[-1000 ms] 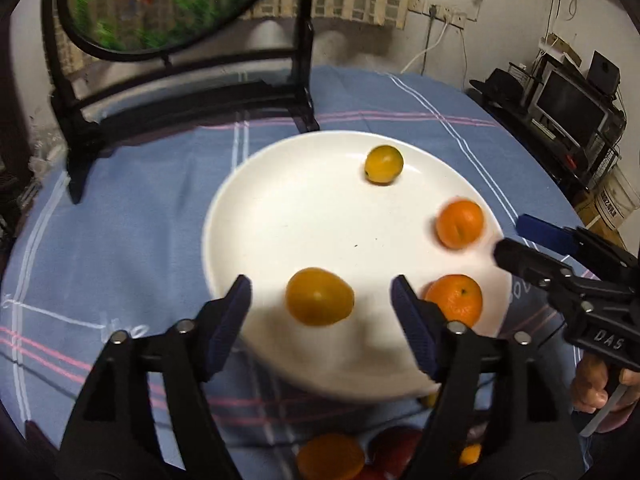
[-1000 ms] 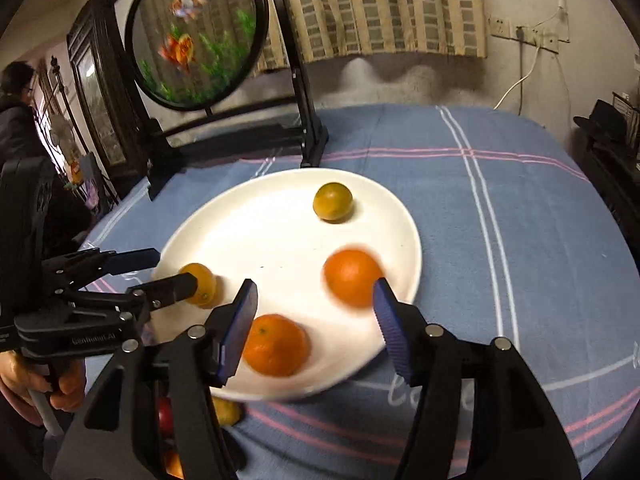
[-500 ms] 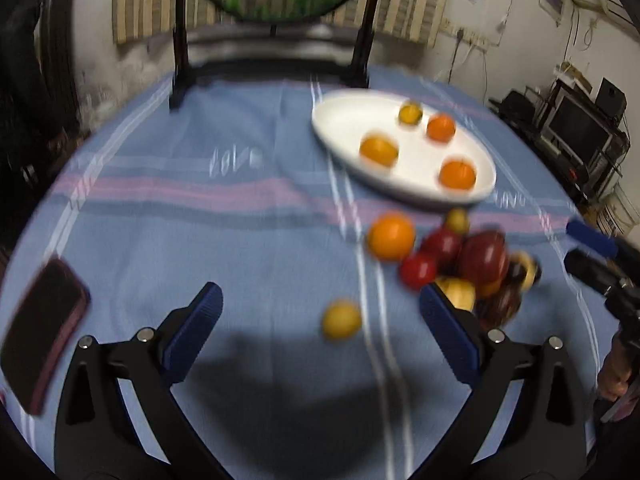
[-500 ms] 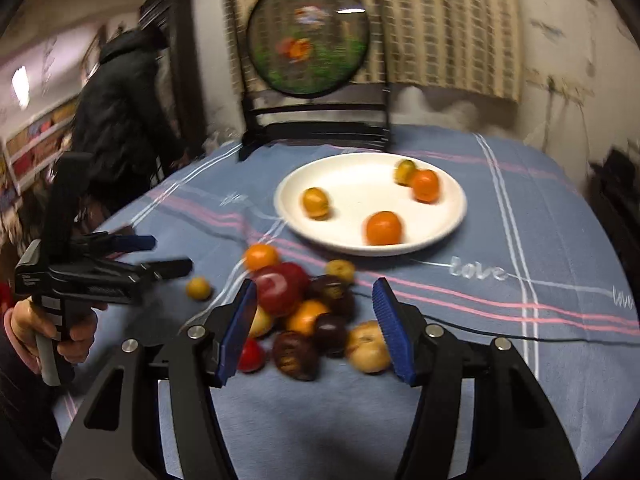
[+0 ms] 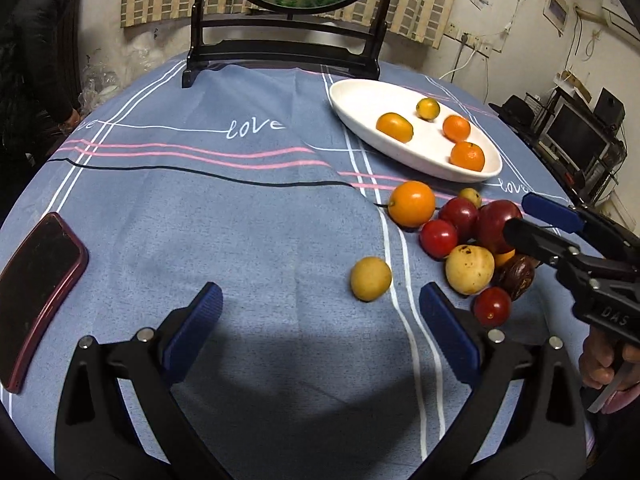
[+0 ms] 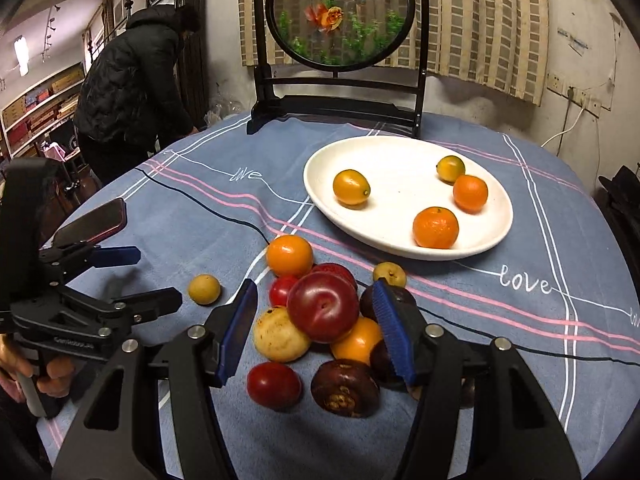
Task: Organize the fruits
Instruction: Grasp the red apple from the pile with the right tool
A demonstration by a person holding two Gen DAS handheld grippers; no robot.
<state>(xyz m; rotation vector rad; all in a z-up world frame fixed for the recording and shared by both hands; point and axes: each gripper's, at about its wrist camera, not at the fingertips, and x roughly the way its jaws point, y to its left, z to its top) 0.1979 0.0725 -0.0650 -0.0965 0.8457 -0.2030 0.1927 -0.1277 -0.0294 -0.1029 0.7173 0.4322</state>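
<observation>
white plate (image 6: 472,254): far side of the blue-clothed surface (image 5: 240,216), holding four orange fruits. fruit pile (image 6: 320,320): on the cloth just in front of the plate; red plum (image 6: 323,307) on top, an orange (image 6: 289,255) at the far edge, yellow, red and dark fruits around. small yellow fruit (image 5: 371,279): alone, just left of the pile. left claw (image 5: 320,324): released, empty, low over bare cloth near the small yellow fruit. right claw (image 6: 316,330): released, its pads either side of the red plum, not touching. phone (image 5: 36,284): at the left edge.
</observation>
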